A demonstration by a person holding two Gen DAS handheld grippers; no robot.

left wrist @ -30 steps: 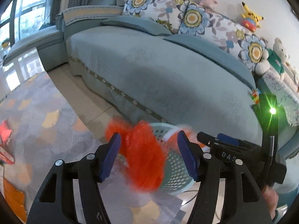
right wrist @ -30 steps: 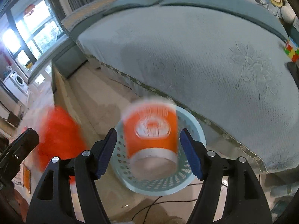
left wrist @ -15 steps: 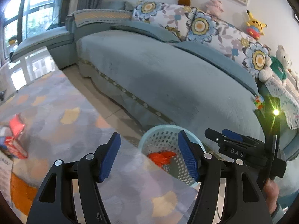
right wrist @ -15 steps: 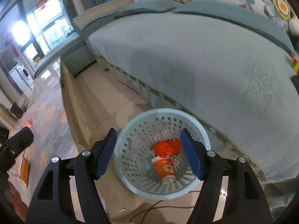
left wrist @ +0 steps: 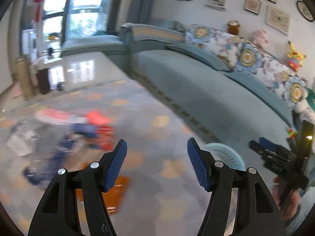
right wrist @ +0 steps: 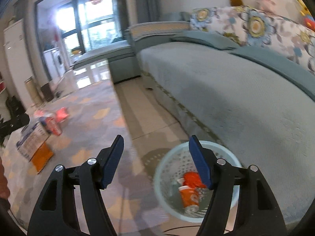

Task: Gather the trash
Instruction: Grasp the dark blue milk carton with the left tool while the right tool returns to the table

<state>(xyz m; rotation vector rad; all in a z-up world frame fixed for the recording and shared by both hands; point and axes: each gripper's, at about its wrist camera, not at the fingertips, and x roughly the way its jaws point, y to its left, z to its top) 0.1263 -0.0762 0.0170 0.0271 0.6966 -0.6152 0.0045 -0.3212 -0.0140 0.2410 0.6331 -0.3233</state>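
A pale blue perforated basket (right wrist: 169, 161) stands on the floor by the sofa and holds an orange cup (right wrist: 190, 196) and an orange crumpled wrapper (right wrist: 192, 179). Its rim also shows in the left wrist view (left wrist: 226, 153). My right gripper (right wrist: 156, 161) is open and empty, above and left of the basket. My left gripper (left wrist: 156, 164) is open and empty over the rug. Blurred red and blue trash (left wrist: 92, 129) lies on the rug ahead of it. The same pile shows in the right wrist view (right wrist: 53, 122), next to a white and orange box (right wrist: 33, 143).
A long blue sofa (right wrist: 236, 90) with floral cushions (left wrist: 246, 57) runs along the right. A patterned grey rug (left wrist: 157, 114) covers the floor. A metal bin (right wrist: 32, 90) and a dark bin stand far left. A cable (right wrist: 177, 230) lies by the basket.
The orange cup and wrapper dropped from the grippers into the basket. Both grippers then swung up and left toward the rug and the trash lying there.
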